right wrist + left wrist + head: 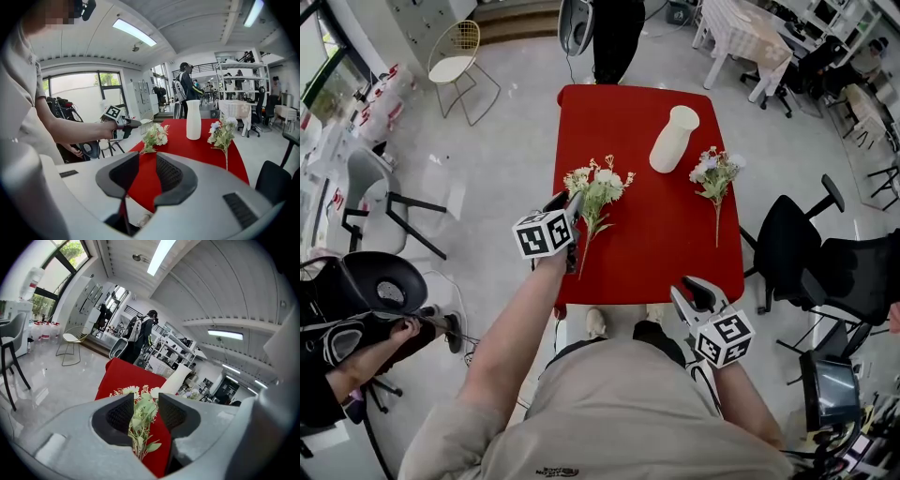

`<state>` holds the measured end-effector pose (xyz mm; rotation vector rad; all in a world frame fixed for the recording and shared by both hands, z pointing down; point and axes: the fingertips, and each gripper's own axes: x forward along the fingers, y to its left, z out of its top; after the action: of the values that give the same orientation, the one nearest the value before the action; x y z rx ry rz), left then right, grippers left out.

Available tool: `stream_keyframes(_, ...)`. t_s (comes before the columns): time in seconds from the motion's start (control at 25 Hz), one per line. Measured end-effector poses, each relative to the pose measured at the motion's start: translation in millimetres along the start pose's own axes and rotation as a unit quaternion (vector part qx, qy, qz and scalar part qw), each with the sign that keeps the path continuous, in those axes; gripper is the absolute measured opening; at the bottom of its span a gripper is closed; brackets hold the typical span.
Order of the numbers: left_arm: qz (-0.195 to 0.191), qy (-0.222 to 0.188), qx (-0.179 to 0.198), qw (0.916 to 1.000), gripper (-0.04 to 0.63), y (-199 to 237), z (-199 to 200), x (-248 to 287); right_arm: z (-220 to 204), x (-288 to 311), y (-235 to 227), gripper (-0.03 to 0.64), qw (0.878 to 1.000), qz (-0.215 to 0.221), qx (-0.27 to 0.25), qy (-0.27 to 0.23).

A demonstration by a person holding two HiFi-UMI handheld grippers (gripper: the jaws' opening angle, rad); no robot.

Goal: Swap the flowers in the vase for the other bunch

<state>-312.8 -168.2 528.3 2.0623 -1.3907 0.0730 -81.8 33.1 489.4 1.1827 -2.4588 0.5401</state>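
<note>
An empty white vase [674, 139] stands upright at the far right of the red table [656, 244]. Left of it a bunch of cream and white flowers [598, 187] lies flat, stems toward me. My left gripper [568, 203] hovers at that bunch's left side, above the stems. In the left gripper view the flowers [143, 414] show in the narrow gap of the left gripper [146, 401], and the pads do not press them. A second bunch with white and pale blue blooms [715, 174] lies right of the vase. My right gripper [692, 292] hangs open and empty at the near table edge.
A person [614, 33] stands at the table's far end. Black office chairs [797, 246] crowd the right side. A white wire chair [457, 58] stands far left, and another person's hand and a black chair [380, 286] sit at the near left.
</note>
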Motion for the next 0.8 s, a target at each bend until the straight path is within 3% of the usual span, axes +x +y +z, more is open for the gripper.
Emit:
stream_keyframes(0.36, -0.050, -0.021, 0.030, 0.9981, 0.150, -38.3, 11.8, -49.0, 6.5, 7.5, 10.7, 0.121, 1.000, 0.013, -0.008, -0.005)
stream_keyframes(0.8, -0.112, -0.003, 0.092, 0.9895, 0.150, -83.0, -20.4, -117.3, 11.2, 22.4, 23.6, 0.117, 0.999, 0.034, -0.021, -0.009)
